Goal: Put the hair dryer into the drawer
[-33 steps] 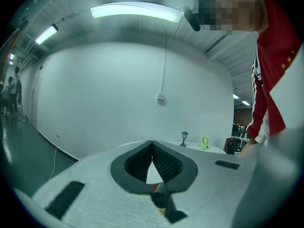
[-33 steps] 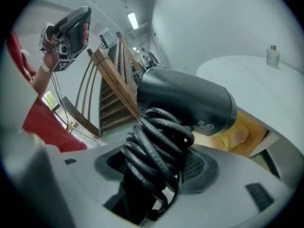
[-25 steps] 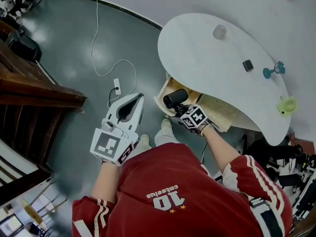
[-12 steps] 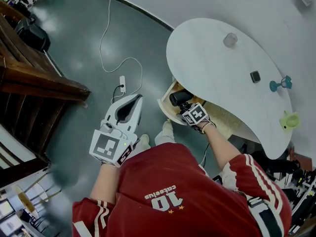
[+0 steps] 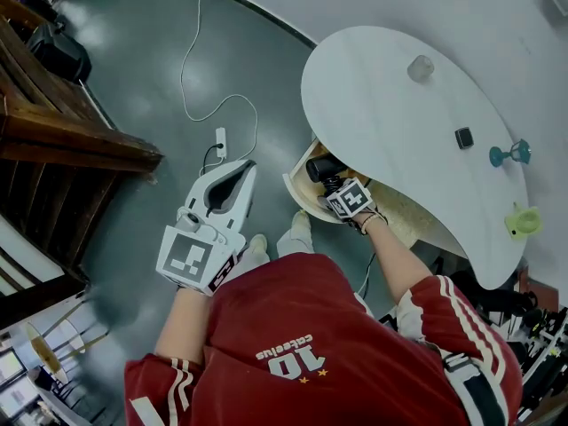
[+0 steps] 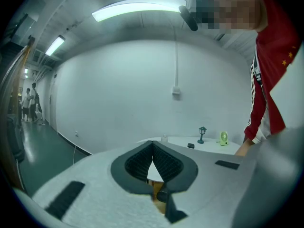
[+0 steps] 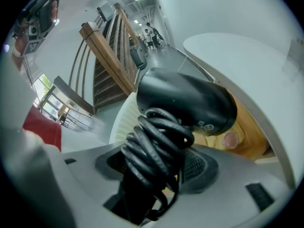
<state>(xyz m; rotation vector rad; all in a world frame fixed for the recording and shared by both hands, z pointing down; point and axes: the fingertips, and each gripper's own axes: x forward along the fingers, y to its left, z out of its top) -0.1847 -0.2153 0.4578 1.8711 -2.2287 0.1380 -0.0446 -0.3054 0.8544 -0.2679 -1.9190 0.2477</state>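
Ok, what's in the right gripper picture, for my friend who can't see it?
The right gripper is clamped on the handle of a black hair dryer, with its cord wound round the handle, by an open wooden drawer under a white table. A wooden staircase stands behind.

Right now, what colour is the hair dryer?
The hair dryer is black, seen best in the right gripper view.

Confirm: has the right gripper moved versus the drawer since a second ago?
Yes, slightly. The right gripper, holding the hair dryer, has shifted further over the open drawer, toward the table edge.
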